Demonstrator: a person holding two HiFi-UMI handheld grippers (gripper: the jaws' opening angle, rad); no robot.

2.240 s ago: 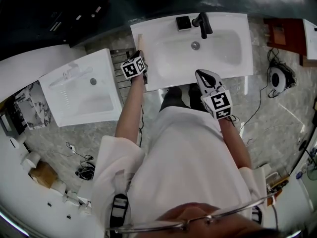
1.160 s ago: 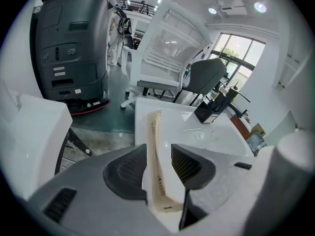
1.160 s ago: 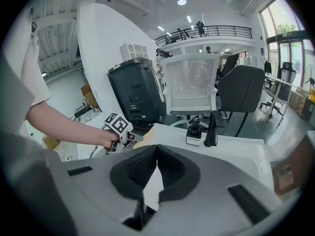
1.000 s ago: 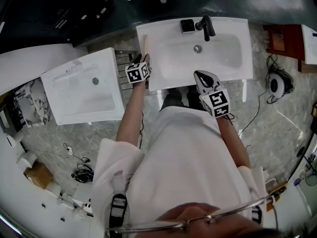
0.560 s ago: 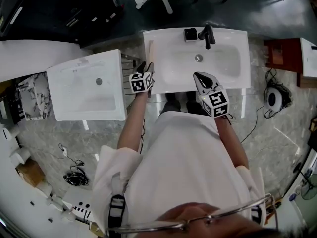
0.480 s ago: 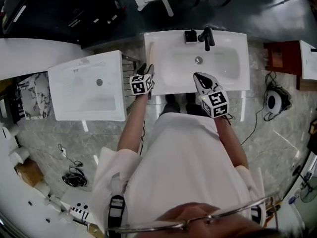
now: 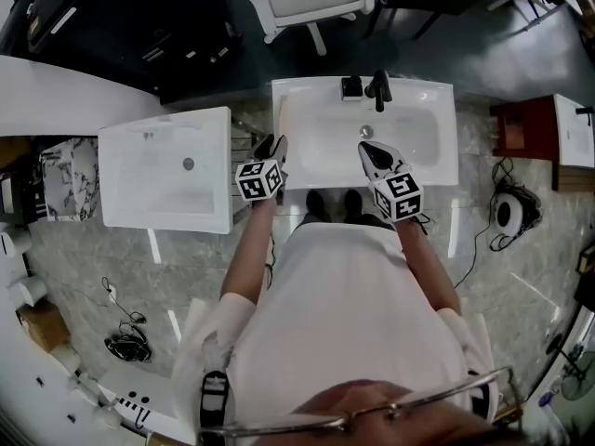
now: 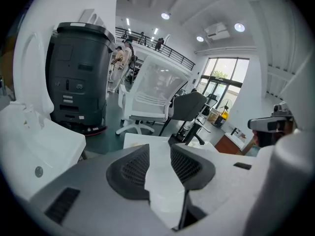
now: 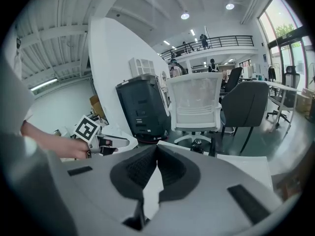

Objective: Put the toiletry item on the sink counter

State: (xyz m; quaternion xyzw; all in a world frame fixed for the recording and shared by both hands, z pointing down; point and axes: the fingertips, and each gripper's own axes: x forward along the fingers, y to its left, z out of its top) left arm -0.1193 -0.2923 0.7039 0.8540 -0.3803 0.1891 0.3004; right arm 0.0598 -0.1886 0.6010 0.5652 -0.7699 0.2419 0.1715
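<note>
- The left claw (image 8: 159,150) has its jaws apart with nothing between them. The right claw (image 9: 157,150) has its jaws pressed tip to tip and is also empty.
- Neither claw carries the item, so I judge the placing done or nearly done. The step in hand looks like drawing the left claw clear.
- To do that well, pull the left claw straight back and up from the desk with its jaws wide, so no pad catches the item. Hold the right claw off the tap (image 7: 376,86) ahead of it.
- The item (image 7: 282,111) seems to be the pale, slim strip just ahead of the left claw, along the left rim of the sink (image 7: 446,128).
- It is faint against the white, so its shape and kind cannot be told.
- Narrow and close to the edge, it would likely slide off at a nudge.
</note>
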